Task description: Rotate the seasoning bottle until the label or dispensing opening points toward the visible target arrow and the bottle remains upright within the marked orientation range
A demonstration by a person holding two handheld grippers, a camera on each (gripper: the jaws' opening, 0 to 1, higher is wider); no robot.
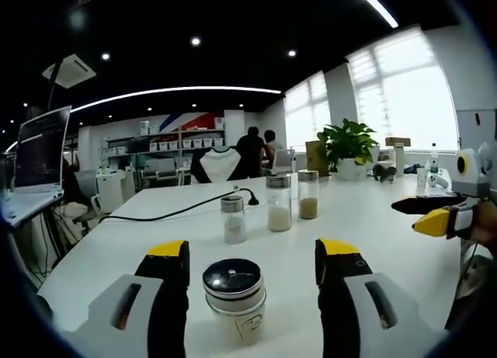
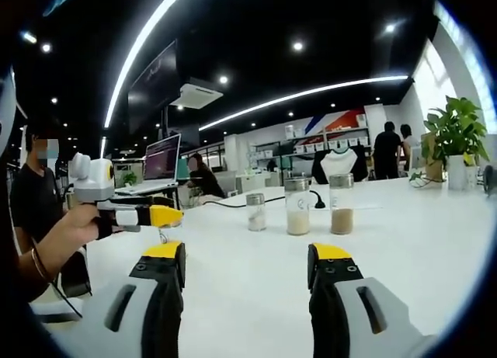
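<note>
The seasoning bottle (image 1: 234, 297) stands upright on the white table (image 1: 373, 218), between the spread jaws of the left gripper (image 1: 252, 261), touching neither. It looks like clear glass with a dark metal shaker cap: stiff, smooth, probably light and easily tipped, so hold it low on the glass body, not the cap. Three more jars (image 1: 279, 203) stand farther ahead. The right gripper (image 2: 247, 258) is released, over bare table.
</note>
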